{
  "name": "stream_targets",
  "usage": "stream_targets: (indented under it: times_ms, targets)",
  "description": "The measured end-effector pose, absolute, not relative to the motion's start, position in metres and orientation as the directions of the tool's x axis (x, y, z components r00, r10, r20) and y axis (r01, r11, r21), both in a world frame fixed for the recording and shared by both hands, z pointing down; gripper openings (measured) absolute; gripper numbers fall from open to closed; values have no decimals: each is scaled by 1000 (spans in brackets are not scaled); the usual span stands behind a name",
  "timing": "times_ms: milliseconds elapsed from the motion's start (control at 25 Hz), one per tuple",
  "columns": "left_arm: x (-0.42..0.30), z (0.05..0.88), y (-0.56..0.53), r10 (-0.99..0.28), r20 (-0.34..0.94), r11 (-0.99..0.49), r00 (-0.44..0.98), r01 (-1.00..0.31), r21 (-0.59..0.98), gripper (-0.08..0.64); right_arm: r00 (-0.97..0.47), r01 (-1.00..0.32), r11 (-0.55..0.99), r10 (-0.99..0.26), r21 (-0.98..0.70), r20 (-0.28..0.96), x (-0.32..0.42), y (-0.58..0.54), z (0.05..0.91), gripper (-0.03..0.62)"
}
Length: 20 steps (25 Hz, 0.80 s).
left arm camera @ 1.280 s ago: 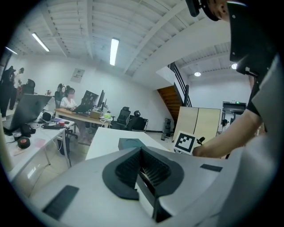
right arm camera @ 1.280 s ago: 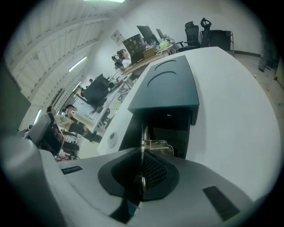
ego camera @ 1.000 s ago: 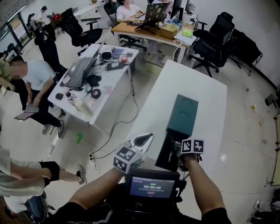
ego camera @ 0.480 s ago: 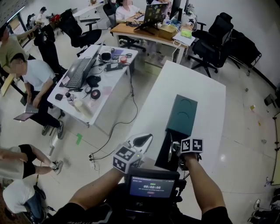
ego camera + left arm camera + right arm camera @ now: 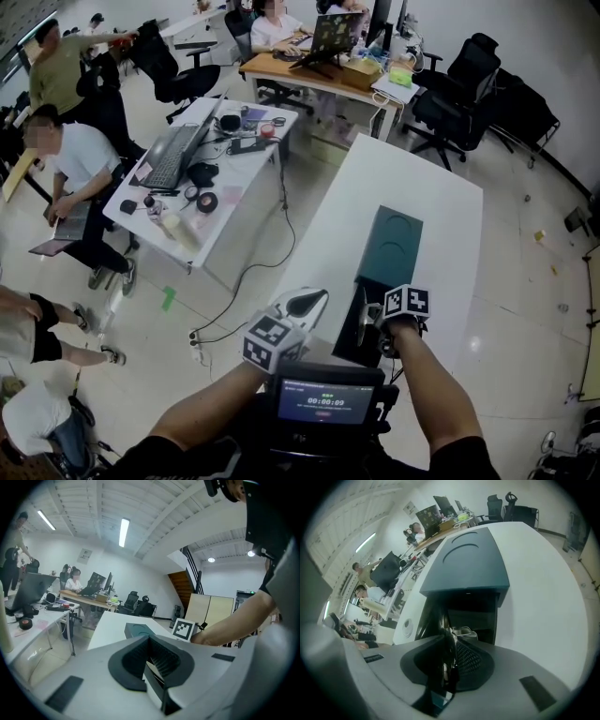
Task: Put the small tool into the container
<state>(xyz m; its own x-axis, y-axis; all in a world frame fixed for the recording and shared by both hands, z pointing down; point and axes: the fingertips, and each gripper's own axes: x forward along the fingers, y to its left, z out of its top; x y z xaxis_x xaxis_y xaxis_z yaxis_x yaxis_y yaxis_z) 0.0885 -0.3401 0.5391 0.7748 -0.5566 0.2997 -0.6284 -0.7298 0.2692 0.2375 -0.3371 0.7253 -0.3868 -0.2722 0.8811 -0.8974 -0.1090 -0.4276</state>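
A dark teal box (image 5: 392,246) lies on the white table (image 5: 412,178), its black drawer (image 5: 349,330) pulled out toward me. My right gripper (image 5: 372,321) hovers over that drawer. Its jaws are opening, with a thin metal tool (image 5: 361,317) still standing between them. In the right gripper view the tool (image 5: 448,637) leans against the left pad, with a gap to the ribbed right pad, above the drawer's inside (image 5: 471,616) and below the teal lid (image 5: 471,566). My left gripper (image 5: 312,299) is held beside the table's near left edge, shut and empty (image 5: 151,651).
A second desk (image 5: 202,159) with a laptop, tape rolls and cables stands to the left. Black office chairs (image 5: 469,80) are behind the table. Several people sit or stand along the left side of the room (image 5: 70,164).
The right gripper has edged slightly forward and left over the drawer, and the metal tool has come into sight at its tips. The left gripper has stayed put. People at the left have moved.
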Motion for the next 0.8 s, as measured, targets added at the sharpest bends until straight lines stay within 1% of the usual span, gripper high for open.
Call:
stream_targets:
  times_ms: [240,360,600,720,800]
  targets:
    - [83,534,-338,-563,290,-728,774,-631,269,6,-370,-896,-148,-274,-419,888,234,-334,726,70]
    - [79,533,-336,-562,287,-728,776,-629,273,7,-372,-886,-181,-269,-426,889,226,-330,730,86]
    - [74,532,-334,-563,283,-730,777,-628,270,7,-344,-901,-171,-279,-399,897,223,-328,730,99]
    - [77,531,-330,-561,282,-732,779,-625,270,6,-338,-903,-168,-294,-396,894,226,-326,726,122]
    - [79,530,-328,-559,282,-735,780,-623,268,6,-336,-901,-170,-310,-399,889,230,-326,721,182]
